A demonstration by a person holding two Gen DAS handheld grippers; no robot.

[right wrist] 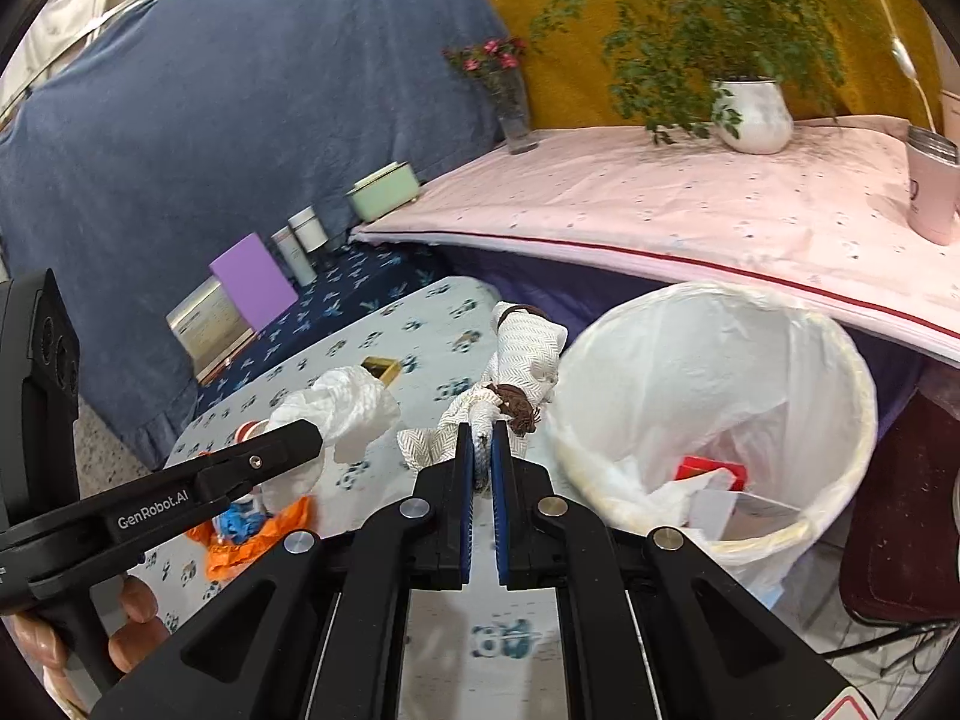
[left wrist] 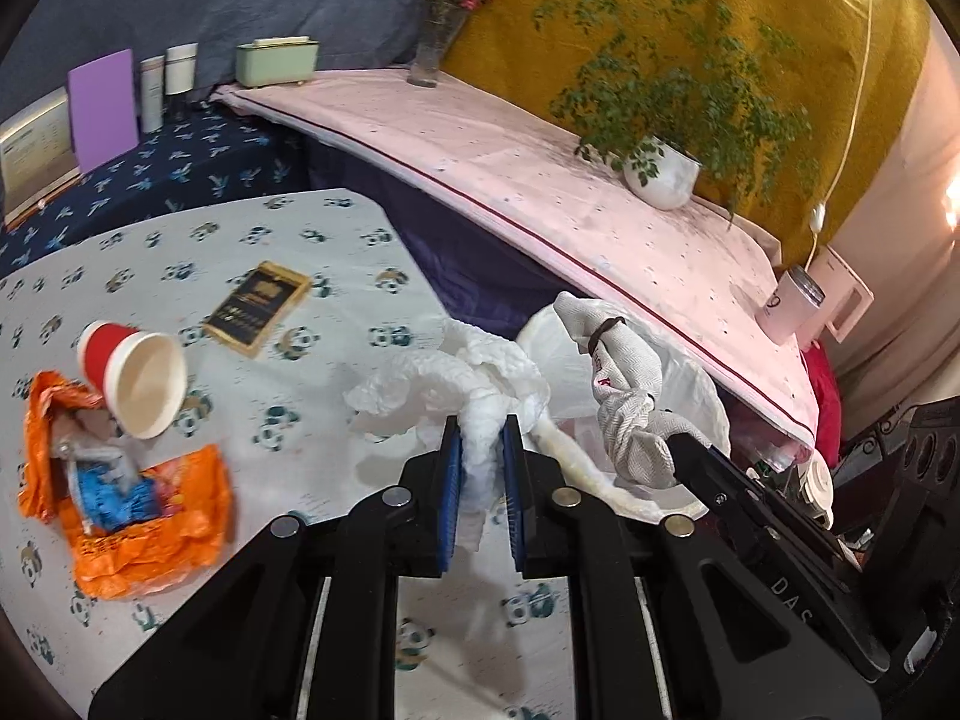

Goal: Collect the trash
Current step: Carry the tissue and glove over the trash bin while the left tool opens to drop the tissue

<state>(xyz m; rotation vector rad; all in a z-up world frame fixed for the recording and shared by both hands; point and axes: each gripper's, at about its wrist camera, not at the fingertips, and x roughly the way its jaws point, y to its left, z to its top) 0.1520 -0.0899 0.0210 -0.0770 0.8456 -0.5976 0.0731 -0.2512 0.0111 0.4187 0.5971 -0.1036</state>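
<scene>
My left gripper [left wrist: 482, 427] is shut on a crumpled white paper towel [left wrist: 456, 378], held just above the panda-print table. It also shows in the right wrist view [right wrist: 342, 405]. My right gripper [right wrist: 481, 435] is shut on a knotted herringbone cloth [right wrist: 516, 372], which also shows in the left wrist view [left wrist: 624, 384], beside the rim of a white-lined trash bin [right wrist: 720, 372] that holds red and white scraps. A red paper cup [left wrist: 135, 375] lies on its side over an orange wrapper [left wrist: 138, 528].
A dark gold-edged box [left wrist: 258, 306] lies on the table [left wrist: 180, 252]. A raised pink-covered surface [left wrist: 540, 180] behind holds a potted plant [left wrist: 660, 171], a flower vase [left wrist: 435, 48] and a pink tumbler [left wrist: 795, 303]. A dark red stool [right wrist: 900, 510] stands right of the bin.
</scene>
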